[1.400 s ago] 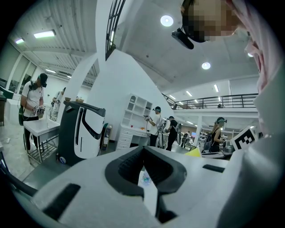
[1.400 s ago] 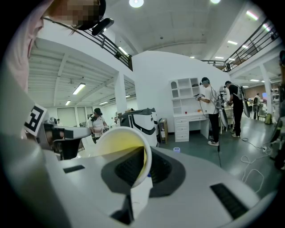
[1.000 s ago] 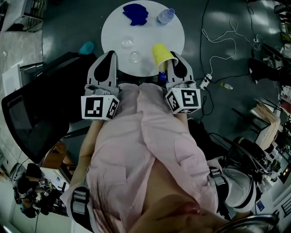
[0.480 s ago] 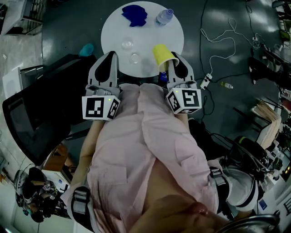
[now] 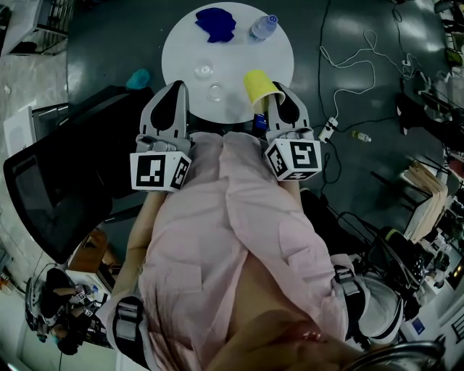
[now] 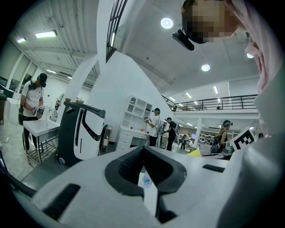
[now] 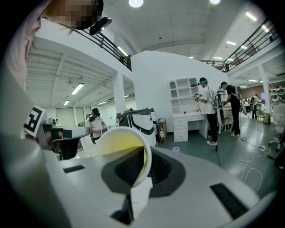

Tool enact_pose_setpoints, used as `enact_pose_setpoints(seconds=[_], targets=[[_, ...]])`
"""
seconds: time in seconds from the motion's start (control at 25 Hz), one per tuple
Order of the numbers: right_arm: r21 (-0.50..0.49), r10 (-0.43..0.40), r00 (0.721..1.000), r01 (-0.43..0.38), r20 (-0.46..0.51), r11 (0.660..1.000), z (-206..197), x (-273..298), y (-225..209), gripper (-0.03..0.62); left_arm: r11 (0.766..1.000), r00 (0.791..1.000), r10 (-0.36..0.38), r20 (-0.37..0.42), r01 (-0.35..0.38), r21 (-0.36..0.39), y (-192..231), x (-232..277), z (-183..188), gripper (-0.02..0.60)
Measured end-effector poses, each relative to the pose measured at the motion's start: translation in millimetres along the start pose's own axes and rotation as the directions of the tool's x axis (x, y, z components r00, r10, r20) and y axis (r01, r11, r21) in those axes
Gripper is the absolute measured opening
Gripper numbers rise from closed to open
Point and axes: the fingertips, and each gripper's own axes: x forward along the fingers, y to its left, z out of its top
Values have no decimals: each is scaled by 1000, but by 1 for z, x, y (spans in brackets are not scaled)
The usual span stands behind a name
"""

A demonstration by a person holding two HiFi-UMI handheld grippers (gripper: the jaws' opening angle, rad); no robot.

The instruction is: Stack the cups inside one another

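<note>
Right gripper (image 7: 143,173) jaws pinch thin rim, smooth yellow cup (image 7: 116,144).

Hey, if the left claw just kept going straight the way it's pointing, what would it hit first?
Likely a small clear cup on the white table: the left gripper view shows it dead ahead of the shut left claw. Depth is unclear, so the claw might pass just over it.

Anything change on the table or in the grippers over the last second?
Nothing visibly changed. The right gripper still pinches the yellow cup by its rim; the left gripper stays shut and empty. The far clear cup, near clear cup, blue cloth and bottle sit as before on the round table.
</note>
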Motion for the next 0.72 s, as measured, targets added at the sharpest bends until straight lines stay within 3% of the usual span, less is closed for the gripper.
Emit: enact_pose_setpoints(seconds=[0.72], targets=[[-19, 41, 994, -43, -97, 999, -12, 19, 7, 37, 1000, 1000, 23, 12, -22, -16, 12, -4, 1, 15]])
